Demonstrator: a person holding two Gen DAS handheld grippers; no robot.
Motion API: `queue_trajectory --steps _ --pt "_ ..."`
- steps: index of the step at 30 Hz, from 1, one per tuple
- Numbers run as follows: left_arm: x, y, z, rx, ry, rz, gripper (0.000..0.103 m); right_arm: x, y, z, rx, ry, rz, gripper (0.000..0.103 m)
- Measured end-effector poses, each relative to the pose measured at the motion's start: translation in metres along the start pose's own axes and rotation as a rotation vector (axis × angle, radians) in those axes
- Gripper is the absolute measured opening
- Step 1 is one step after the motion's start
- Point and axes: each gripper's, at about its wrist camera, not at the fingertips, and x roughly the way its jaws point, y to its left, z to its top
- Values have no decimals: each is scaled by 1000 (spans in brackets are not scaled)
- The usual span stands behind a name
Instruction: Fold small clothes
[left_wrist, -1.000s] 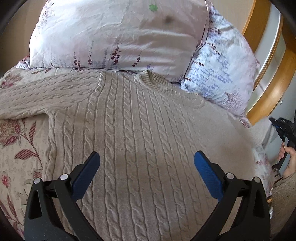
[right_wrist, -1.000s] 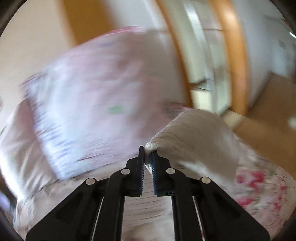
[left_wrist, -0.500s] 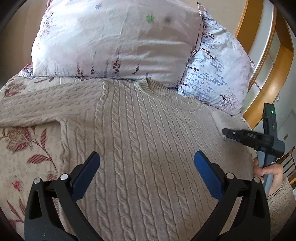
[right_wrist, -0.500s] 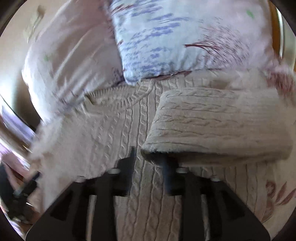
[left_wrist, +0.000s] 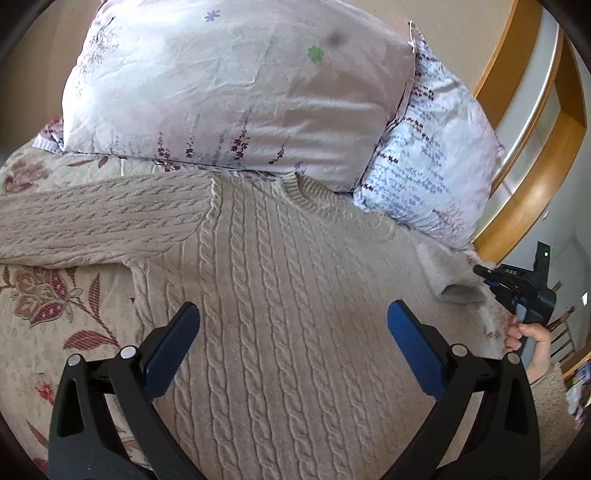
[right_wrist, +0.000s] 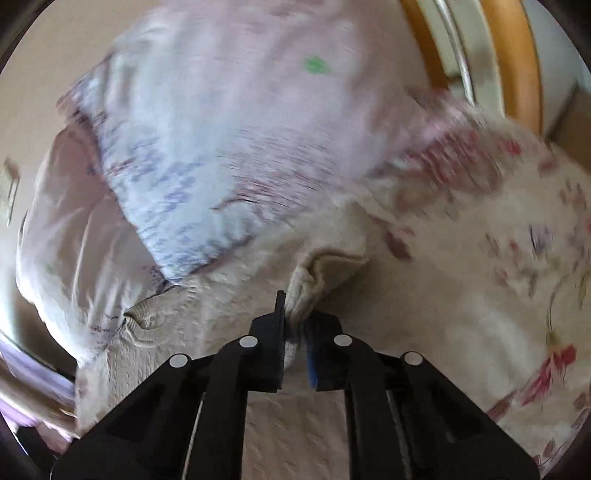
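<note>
Sweater (left_wrist: 295, 295) collar toward pillows (left_wrist: 236, 88).

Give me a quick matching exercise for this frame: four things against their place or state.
Things:
1. sweater
2. left gripper
3. right gripper
4. large pillow

States:
a. shut on the cuff of a sleeve
b. propped at the head of the bed
c. open above the knit
d. spread flat on the bedspread

Pairs: 1-d, 2-c, 3-a, 4-b.
</note>
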Motion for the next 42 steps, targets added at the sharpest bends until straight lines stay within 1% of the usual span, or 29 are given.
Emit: queue_trajectory --steps 4,6,7,8,9,10,11,12,13,16,17,18,19,20,21,22,24,27,28,29,30,31,32,33,34,35,37,40,42 --pt "1 2 3 -42 -4 -63 100 -7 66 -3 -189 -49 84 9" --pt "2 1 3 -59 -1 -93 100 -3 109 -17 -301 -29 160 9" --pt "3 0 3 -70 1 -117 100 3 127 -26 -345 13 204 11" --pt "5 0 5 -83 6 -139 100 19 149 -44 -390 122 280 13" --pt "6 0 5 -97 12 -156 100 28 157 -53 -398 184 309 25" --pt "8 0 6 -114 20 -174 100 39 164 -63 -398 263 340 41" --pt "10 1 8 -131 28 -190 98 46 166 -73 -378 322 364 46" --pt "13 3 9 -146 38 -204 95 47 162 -77 -348 336 379 52" --pt "17 4 11 -173 58 -228 94 47 156 -78 -327 333 384 55" --pt "35 6 19 -227 117 -264 85 25 104 -66 -170 279 368 56" --pt "40 5 21 -236 134 -267 79 19 90 -62 -125 258 349 56" --pt "47 4 23 -244 156 -271 72 9 68 -56 -62 226 317 56" --pt "57 1 27 -254 187 -282 68 0 44 -52 2 195 284 56" --pt "65 -2 31 -262 208 -287 61 -10 13 -46 102 160 249 55" --pt "73 -5 33 -270 228 -293 57 -18 -11 -46 175 141 231 52" --pt "83 -10 36 -283 251 -296 55 -24 -39 -44 265 126 210 50" --pt "100 -16 41 -312 282 -291 52 -25 -66 -42 363 116 184 48" --pt "117 -20 46 -331 295 -242 51 -20 -91 -41 456 110 205 47" --pt "123 -20 46 -351 301 -225 50 -18 -96 -39 467 101 203 47" --pt "129 -19 45 -372 310 -225 46 -17 -98 -37 472 88 195 46" --pt "133 -18 45 -383 317 -228 39 -15 -100 -35 478 76 193 45" --pt "139 -18 45 -388 321 -224 36 -12 -101 -34 483 67 195 43" --pt "144 -17 46 -389 319 -205 29 -8 -101 -32 490 59 194 41" --pt "147 -16 46 -392 317 -190 22 -6 -101 -32 488 57 187 32" --pt "152 -13 46 -401 314 -181 16 -7 -102 -34 477 58 174 16" --pt "158 -10 46 -412 317 -185 9 -3 -99 -35 456 62 163 9" --pt "161 -5 48 -420 313 -197 8 -4 -86 -36 416 44 159 8" --pt "146 -1 54 -375 270 -204 7 -20 -67 -36 320 -8 181 8" --pt "133 2 59 -345 236 -194 7 -25 -57 -37 275 -15 199 8"
